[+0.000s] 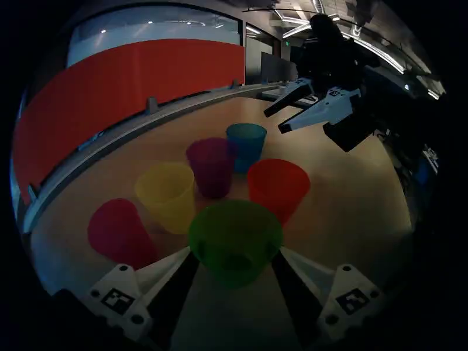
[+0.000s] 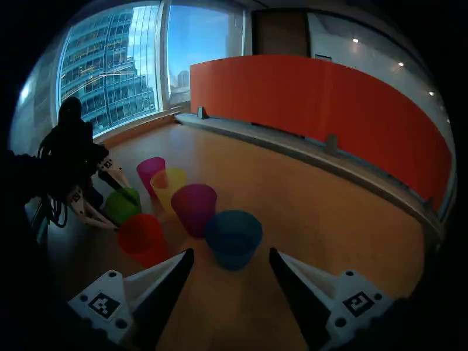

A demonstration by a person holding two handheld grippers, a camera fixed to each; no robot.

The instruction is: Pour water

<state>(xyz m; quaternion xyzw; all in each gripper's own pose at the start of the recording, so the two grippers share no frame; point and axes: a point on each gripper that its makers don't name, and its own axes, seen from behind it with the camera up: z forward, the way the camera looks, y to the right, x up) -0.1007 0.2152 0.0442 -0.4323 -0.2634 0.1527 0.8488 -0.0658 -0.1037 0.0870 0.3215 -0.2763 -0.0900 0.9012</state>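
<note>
Green cup [image 1: 234, 234]: nearest item, upright with its mouth up, on the left-gripper side of the purple cup [image 1: 212, 164].
- Left gripper [image 1: 235, 253]: spread wide, one finger on each side of the green cup and close against its wall. No squeeze is evident. Its approach runs level, across the cup's vertical axis.
- Right gripper [image 2: 231, 257]: spread wide and holding nothing. It is raised on the far side of the purple cup, opposite the left gripper.
- Blue cup [image 2: 234, 237]: upright, just beside the purple cup on the right-gripper side, straight ahead of that gripper's fingertips. Contents cannot be told.
- Red cup [image 1: 278, 184] and yellow cup [image 1: 167, 190]: these flank the purple cup and stand close either side of the green cup.
- Pink cup [image 1: 120, 231]: outermost, beyond the yellow cup from the purple cup.
- Wooden tabletop [image 1: 351, 199]: carries all six cups.
- Red partition [image 1: 146, 76]: behind the cluster, well apart from the purple cup.

Assessment: the left hand is nearer the green cup and the right hand nearer the blue. Any lift probably needs to go straight up before tilting, since the red and yellow neighbours crowd the green cup's sides. The source and the receiver are not clear.
</note>
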